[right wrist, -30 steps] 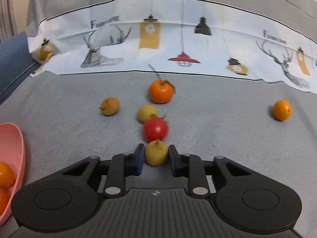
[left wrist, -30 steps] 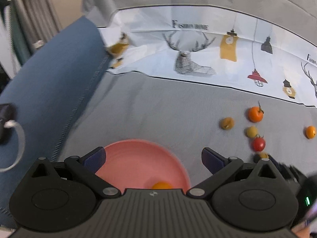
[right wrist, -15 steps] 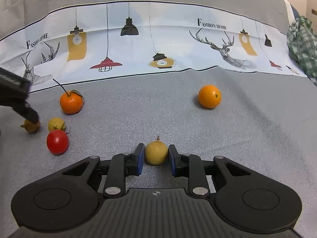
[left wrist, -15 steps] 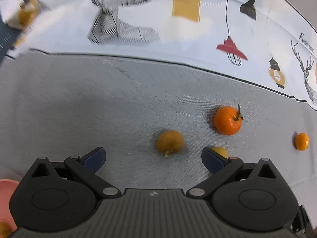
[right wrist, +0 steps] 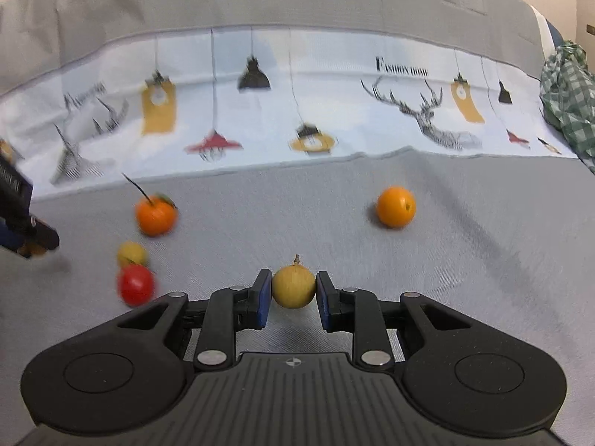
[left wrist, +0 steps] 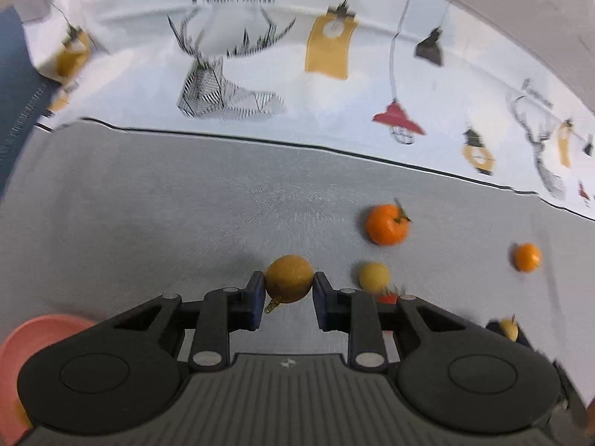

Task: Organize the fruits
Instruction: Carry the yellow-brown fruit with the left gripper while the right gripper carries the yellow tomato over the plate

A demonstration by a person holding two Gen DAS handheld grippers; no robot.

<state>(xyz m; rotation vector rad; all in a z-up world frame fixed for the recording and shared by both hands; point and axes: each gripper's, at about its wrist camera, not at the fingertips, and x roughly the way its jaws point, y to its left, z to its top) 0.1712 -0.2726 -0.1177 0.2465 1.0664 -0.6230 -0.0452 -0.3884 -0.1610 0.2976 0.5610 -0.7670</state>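
Observation:
My left gripper is closing its jaws, and both pads touch a brownish-yellow round fruit on the grey cloth. Right of it lie a stemmed tangerine, a small pale yellow fruit, a partly hidden red tomato and a small orange. The pink bowl shows at the lower left edge. My right gripper is shut on a pale yellow stemmed fruit. Its view also shows the tangerine, the red tomato and the small orange.
A white band printed with lamps and deer runs across the grey cloth behind the fruits. Blue fabric lies at the far left. A green checked cloth sits at the far right.
The left gripper swung from over the pink bowl to the loose fruits, dropped lower and closed on the brownish-yellow one. The right gripper, still holding its yellow fruit, drew right, away from the cluster.

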